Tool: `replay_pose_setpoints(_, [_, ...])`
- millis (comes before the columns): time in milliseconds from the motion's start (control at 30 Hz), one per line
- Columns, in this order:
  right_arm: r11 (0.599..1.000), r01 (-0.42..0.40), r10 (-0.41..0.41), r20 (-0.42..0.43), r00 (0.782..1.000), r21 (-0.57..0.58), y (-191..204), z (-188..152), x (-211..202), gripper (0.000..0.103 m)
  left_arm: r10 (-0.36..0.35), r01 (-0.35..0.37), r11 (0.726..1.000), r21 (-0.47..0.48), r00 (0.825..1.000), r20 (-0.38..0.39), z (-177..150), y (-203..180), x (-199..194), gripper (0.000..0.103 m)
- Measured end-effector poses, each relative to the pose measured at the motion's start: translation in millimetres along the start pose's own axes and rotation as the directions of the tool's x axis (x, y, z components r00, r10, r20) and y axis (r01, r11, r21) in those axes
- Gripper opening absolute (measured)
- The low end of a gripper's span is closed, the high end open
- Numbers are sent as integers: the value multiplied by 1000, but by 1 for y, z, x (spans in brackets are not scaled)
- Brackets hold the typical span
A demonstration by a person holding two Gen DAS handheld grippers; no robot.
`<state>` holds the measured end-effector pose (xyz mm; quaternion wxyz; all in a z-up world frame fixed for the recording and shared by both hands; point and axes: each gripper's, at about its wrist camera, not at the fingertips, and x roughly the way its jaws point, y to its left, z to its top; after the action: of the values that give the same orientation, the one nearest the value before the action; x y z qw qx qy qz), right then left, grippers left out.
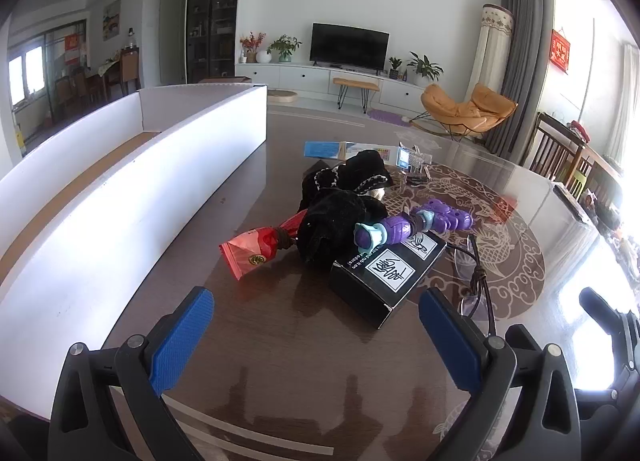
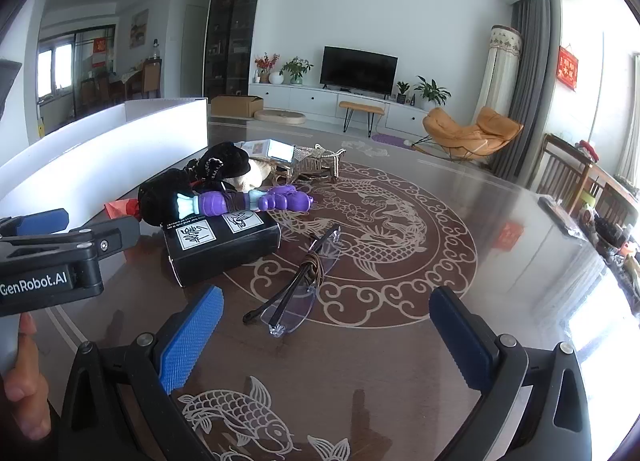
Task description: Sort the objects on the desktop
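Ahead of the left gripper, jaws apart and empty, a black box lies on the table beside a white tray. Before the right gripper, jaws likewise apart, lie glasses, perhaps cord-wrapped.

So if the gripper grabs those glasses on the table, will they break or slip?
Probably fragile: the glasses look rimless, with thin clear lenses and slim dark arms. The arms are folded and tied with a brown cord, so they likely lift as one stiff bundle. They look light and lie flat on the glossy table, so a push may slide them.
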<state>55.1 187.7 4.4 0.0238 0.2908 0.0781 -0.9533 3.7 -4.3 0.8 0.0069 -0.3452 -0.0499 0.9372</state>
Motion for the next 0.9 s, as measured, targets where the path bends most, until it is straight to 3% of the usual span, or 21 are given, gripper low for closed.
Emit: replay_pose_setpoints(900, [1000, -14, 15, -31, 999, 6, 0, -4, 10, 103, 6, -6, 1000, 1, 1000, 4, 0, 1, -3, 103])
